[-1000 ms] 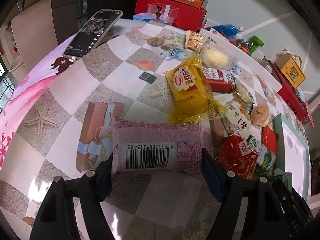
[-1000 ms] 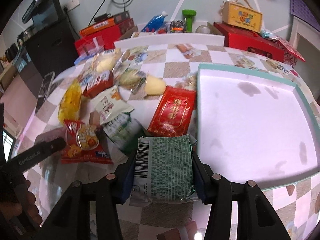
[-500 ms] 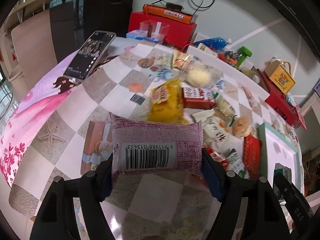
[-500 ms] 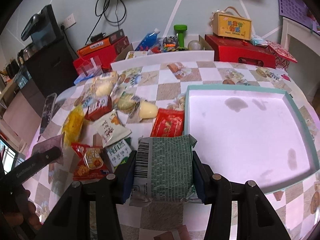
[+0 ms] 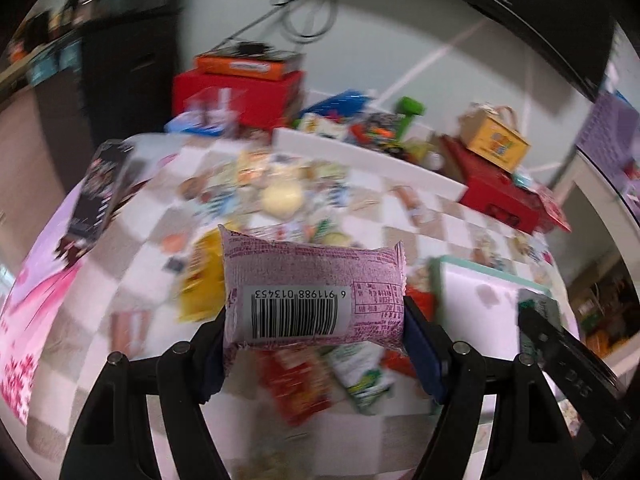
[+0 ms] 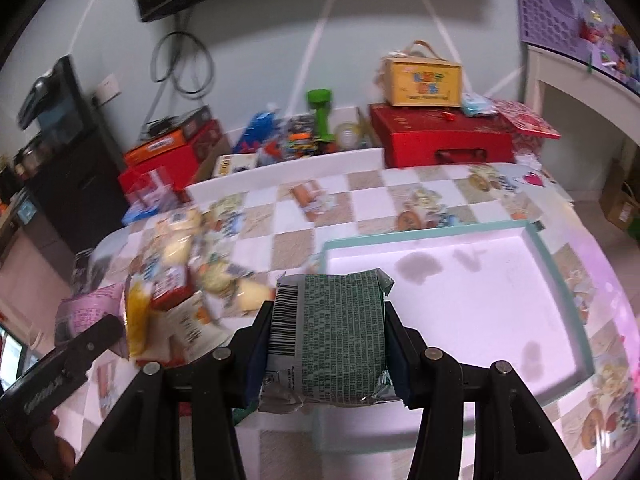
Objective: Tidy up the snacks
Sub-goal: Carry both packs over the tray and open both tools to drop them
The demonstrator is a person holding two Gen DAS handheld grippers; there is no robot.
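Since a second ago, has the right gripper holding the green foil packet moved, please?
Yes: the right gripper carried the green foil packet rightward over the teal-rimmed white tray.

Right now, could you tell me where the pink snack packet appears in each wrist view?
Left wrist: pink snack packet centre, clamped in the left gripper.
Right wrist: same packet at the far left edge.
Shared landmark: teal-rimmed tray.

At lower centre the right gripper (image 6: 326, 334) clamps a green snack packet (image 6: 334, 334) over the teal-rimmed tray (image 6: 432, 235).
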